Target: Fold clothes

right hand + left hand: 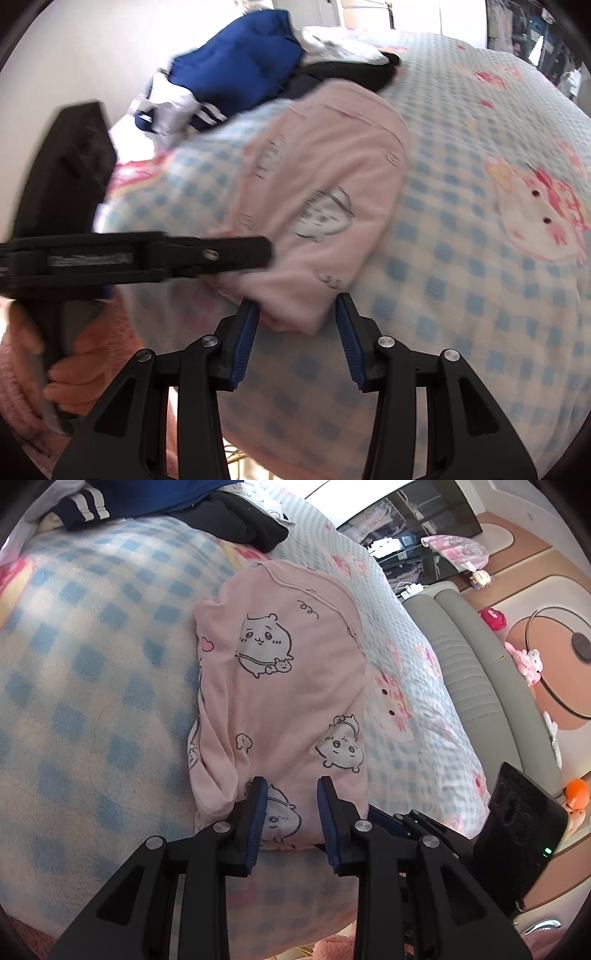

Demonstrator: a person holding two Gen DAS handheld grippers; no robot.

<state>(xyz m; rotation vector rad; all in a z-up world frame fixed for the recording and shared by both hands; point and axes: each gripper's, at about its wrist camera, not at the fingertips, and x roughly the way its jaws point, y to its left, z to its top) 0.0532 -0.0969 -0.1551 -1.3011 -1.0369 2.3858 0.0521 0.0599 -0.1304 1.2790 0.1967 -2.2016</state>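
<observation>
A pink garment printed with cartoon animals lies folded into a long strip on the blue-checked blanket. My left gripper is open over the strip's near end, its blue pads on either side of a printed animal. In the right wrist view the same pink garment shows blurred. My right gripper is open, its fingers straddling the near corner of the fabric. The left gripper's black body crosses that view from the left, held by a hand.
A heap of dark blue, black and white clothes lies at the far end of the bed, seen again as the clothes heap. A grey padded bed frame runs along the right, with plush toys on the floor beyond.
</observation>
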